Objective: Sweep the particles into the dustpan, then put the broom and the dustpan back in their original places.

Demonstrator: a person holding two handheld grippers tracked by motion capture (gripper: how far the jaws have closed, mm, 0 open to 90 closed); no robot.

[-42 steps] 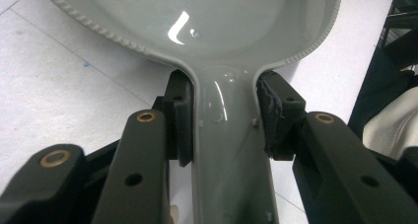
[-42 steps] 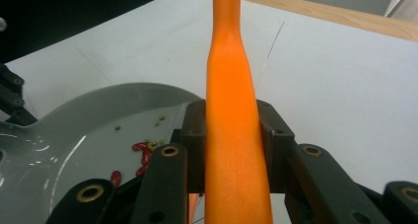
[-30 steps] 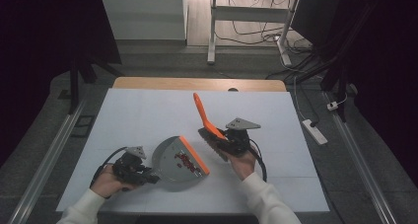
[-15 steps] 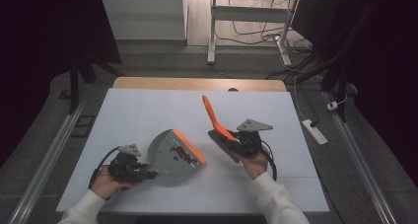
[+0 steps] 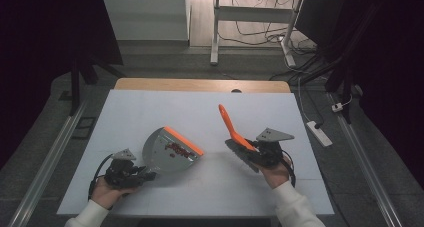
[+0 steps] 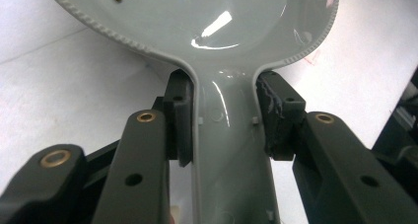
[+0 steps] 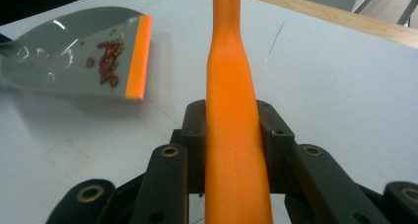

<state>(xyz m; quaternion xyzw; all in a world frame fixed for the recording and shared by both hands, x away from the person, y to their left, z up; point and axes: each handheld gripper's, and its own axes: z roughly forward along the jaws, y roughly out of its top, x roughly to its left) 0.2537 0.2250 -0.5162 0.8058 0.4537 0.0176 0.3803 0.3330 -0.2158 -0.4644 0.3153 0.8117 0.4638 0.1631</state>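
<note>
White tabletop (image 5: 200, 112): my left tongs (image 6: 224, 115) clamp grey dustpan (image 5: 167, 149) handle; my right tongs (image 7: 231, 130) clamp orange brush (image 5: 232, 129) handle.

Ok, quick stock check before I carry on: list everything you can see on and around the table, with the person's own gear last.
dustpan: one, grey with an orange front lip, left of centre on the table, handle held by the left gripper
debris: a small heap of red and yellowish bits, inside the dustpan near the lip
brush: one, orange handle, dark bristle head, right of centre, handle pointing away and up
table: one, white top with a wooden far edge
power strip: one, white, on the floor right of the table
cables: several, dark, on the floor beyond the table
left gripper: black, jaws closed on the dustpan handle
right gripper: black, jaws closed on the brush handle
</note>
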